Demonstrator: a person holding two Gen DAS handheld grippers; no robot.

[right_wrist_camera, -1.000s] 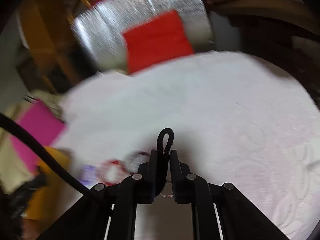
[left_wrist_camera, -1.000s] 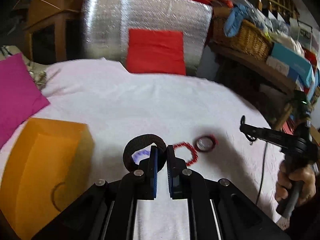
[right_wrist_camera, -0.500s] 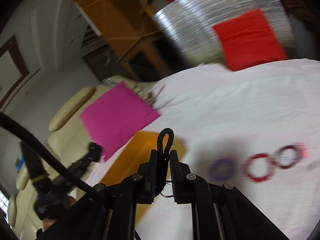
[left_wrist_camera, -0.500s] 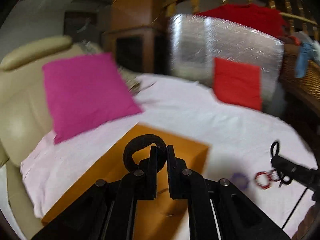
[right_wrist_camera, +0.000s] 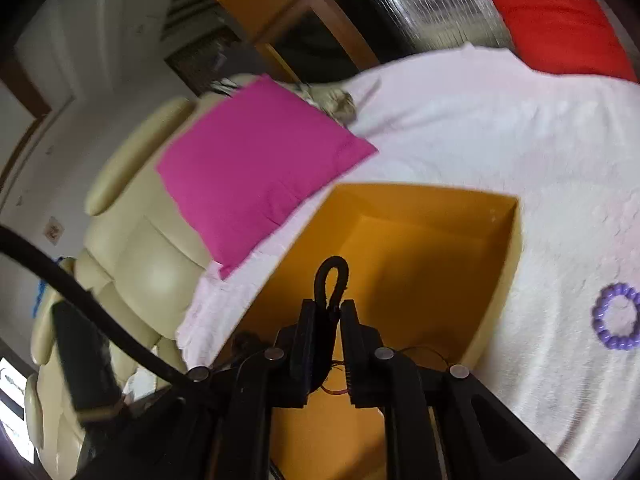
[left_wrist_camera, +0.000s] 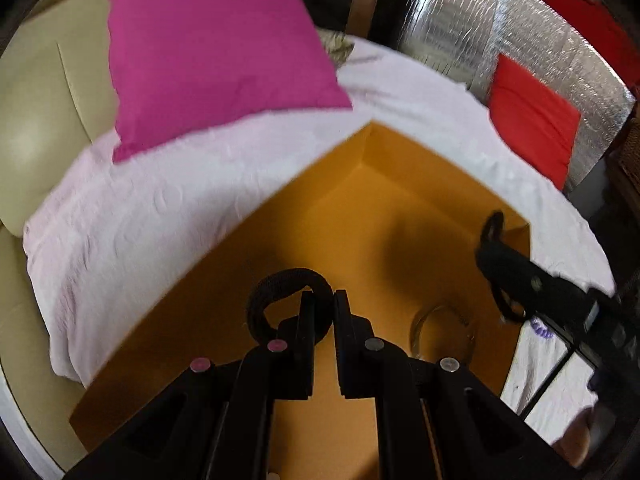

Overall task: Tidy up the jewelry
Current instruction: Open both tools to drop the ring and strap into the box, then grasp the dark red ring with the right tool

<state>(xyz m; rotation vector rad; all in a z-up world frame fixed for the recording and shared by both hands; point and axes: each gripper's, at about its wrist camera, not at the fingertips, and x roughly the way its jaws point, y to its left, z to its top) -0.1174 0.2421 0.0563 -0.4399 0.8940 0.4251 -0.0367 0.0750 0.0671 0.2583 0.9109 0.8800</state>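
Both tongs now overhang orange box [left_wrist_camera: 404, 208] on white bedspread [left_wrist_camera: 160, 208].

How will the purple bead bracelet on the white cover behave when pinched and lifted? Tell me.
The purple bead bracelet is a ring of separate round beads, so it probably sags rather than staying stiff. Thin and open, it is likely light. Lying flat on the white cover, it should not roll, though rounded beads may slip.
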